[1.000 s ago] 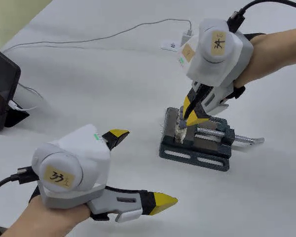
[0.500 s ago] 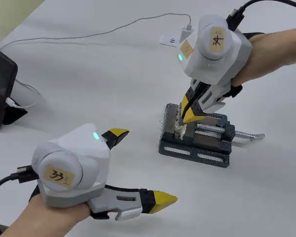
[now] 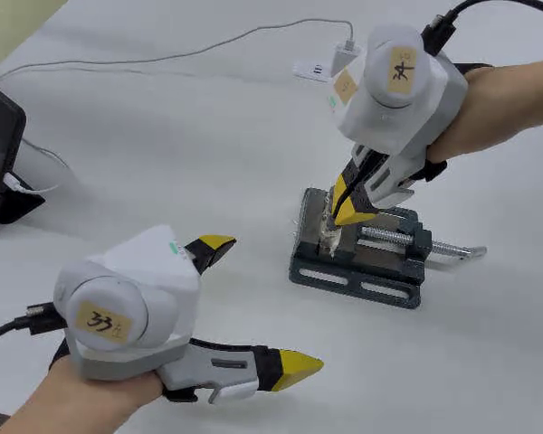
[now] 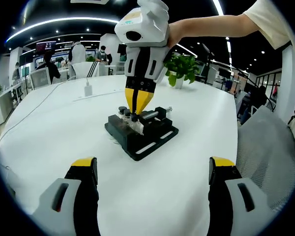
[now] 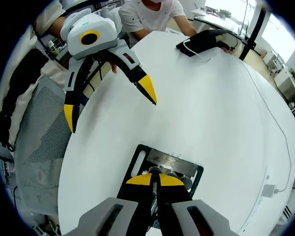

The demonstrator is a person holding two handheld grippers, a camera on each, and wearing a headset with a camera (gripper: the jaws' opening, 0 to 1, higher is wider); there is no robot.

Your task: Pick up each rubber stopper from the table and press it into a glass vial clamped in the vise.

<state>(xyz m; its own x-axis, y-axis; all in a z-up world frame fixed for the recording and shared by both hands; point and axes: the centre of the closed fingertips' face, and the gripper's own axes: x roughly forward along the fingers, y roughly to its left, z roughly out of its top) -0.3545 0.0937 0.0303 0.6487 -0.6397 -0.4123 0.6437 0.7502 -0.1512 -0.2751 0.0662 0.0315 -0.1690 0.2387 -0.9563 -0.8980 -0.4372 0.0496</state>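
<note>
Right hand-held gripper (image 3: 346, 213) lower; one vise (image 3: 355, 275).

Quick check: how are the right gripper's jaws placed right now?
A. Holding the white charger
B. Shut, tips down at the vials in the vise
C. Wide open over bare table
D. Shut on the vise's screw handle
B: the right gripper points down with its yellow tips together at the vials clamped in the vise; the left gripper is the open one.
</note>
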